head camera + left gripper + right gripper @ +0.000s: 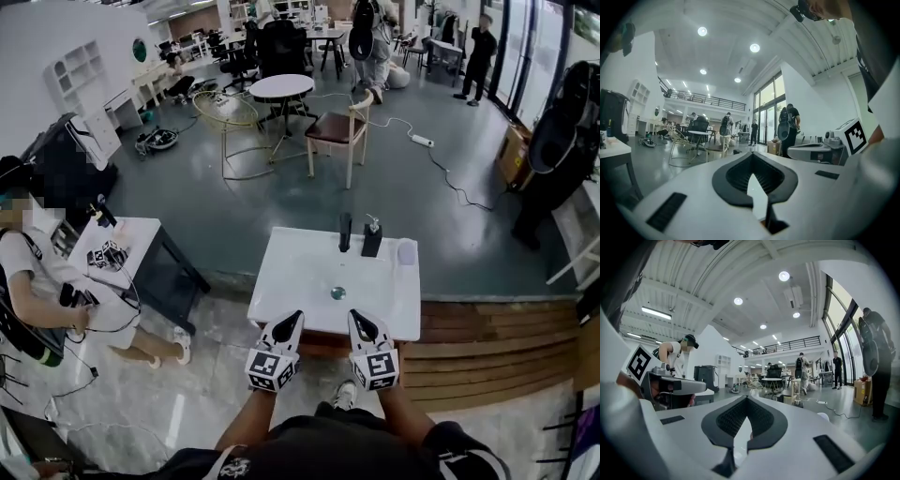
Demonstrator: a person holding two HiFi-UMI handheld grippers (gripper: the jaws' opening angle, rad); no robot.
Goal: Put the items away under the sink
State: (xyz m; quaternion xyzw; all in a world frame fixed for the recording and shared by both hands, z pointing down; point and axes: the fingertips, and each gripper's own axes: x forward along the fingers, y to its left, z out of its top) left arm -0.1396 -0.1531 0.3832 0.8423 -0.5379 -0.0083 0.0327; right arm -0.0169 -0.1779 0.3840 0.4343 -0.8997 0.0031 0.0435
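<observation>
The white worktop (pixel 291 281) with its shallow sink stands straight ahead of me. Both tools point at it, and their tips show against its near edge. My left gripper (pixel 292 319) has its jaws pressed together with nothing between them. The right gripper (pixel 357 317), just beside it, is closed the same way and is just as empty.

Everything to be stowed is at the far edge, well apart from both sets of jaws. The dark tap (pixel 345 232) stands up there. Just to its right is a dark soap bottle (pixel 372 238), roughly in line beyond my right jaws. A small pale thing (pixel 407 251) lies in the far right corner; I cannot tell what it is. The drain (pixel 337 292) lies between the jaws and the tap.
</observation>
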